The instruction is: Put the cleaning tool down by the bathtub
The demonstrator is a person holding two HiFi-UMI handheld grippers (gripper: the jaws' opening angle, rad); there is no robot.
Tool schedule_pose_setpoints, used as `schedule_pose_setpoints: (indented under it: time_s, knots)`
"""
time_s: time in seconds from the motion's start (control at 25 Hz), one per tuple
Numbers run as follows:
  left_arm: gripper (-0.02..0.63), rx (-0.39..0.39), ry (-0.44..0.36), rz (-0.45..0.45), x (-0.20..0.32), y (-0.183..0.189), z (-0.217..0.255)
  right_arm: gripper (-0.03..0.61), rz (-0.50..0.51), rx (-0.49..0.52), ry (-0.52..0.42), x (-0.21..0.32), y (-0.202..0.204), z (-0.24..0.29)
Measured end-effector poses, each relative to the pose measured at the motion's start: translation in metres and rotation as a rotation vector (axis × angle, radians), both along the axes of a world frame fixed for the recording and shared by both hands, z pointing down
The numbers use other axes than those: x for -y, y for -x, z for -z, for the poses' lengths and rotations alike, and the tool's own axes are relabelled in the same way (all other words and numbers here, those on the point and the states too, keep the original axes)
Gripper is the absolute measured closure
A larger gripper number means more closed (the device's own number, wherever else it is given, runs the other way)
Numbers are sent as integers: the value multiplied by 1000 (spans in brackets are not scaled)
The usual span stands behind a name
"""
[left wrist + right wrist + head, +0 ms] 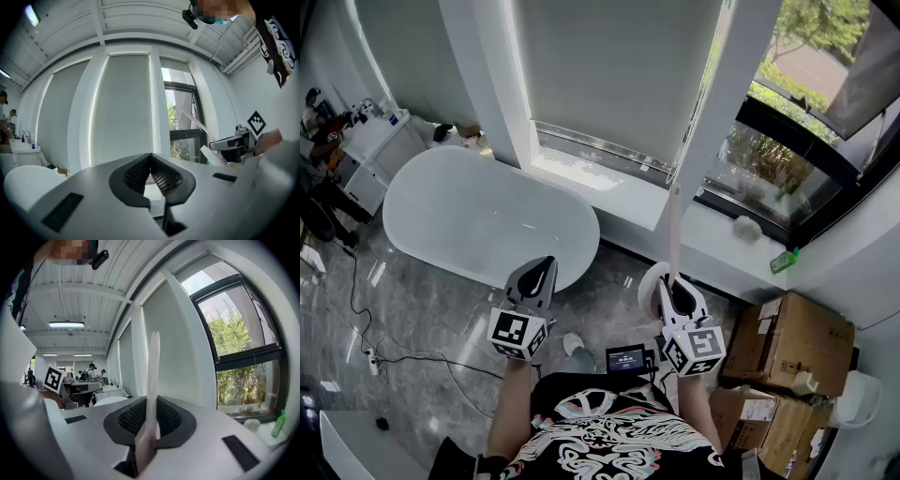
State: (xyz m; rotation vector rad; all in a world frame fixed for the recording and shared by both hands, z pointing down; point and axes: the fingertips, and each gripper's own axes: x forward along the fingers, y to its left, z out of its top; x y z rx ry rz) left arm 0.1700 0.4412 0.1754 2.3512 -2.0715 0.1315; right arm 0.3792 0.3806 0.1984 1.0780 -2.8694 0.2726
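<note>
The white oval bathtub (pixel 478 216) stands on the grey marble floor under the blinds. My right gripper (pixel 673 289) is shut on the cleaning tool (pixel 674 230), a long pale handle that rises past the window sill, with a round white head just left of the jaws. In the right gripper view the handle (pixel 152 376) sticks up between the meshed pads. To the right of the tub's near end, my left gripper (pixel 546 268) is shut with its pads (pixel 161 176) touching and nothing held. The left gripper view also catches the right gripper (pixel 229 143) and the handle (pixel 197 123).
Cardboard boxes (pixel 792 342) are stacked at the right. The sill carries a green bottle (pixel 784 261) and a white lump (pixel 746 228). A small screen device (pixel 626 357) sits on the floor by my feet. Cables and a power strip (pixel 370 361) lie left; a white cabinet (pixel 380 145) stands beyond.
</note>
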Motion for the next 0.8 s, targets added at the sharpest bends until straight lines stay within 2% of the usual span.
schedule_pose_setpoints:
  time_s: [0.2, 0.44, 0.8]
  knots:
    - [597, -39, -13, 48, -13, -9, -2, 508, 1, -2, -8, -12, -15, -2]
    - [597, -36, 0, 33, -9, -31, -9, 508, 7, -4, -12, -8, -25, -3]
    - [597, -77, -18, 59, 10, -24, -10, 508, -3, 24, 13, 11, -37, -7]
